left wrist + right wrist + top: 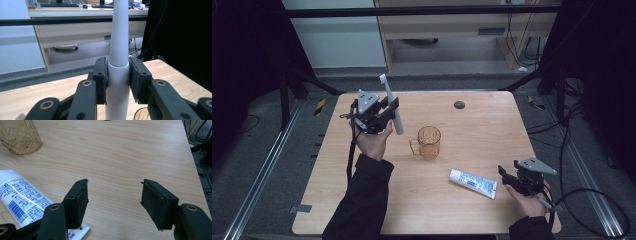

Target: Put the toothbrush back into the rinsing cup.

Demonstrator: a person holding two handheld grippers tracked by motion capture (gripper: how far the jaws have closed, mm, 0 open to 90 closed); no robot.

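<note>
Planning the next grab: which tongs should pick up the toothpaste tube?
Right. The right tongs are open and empty beside the toothpaste tube; the left tongs are shut on the toothbrush.

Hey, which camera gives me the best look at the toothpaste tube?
The high view: the whole toothpaste tube lies flat on the table, just left of the open right gripper. The right gripper view gives a close but cropped look at its printed end beside that gripper's jaw. The left gripper view looks along the toothbrush instead.
</note>
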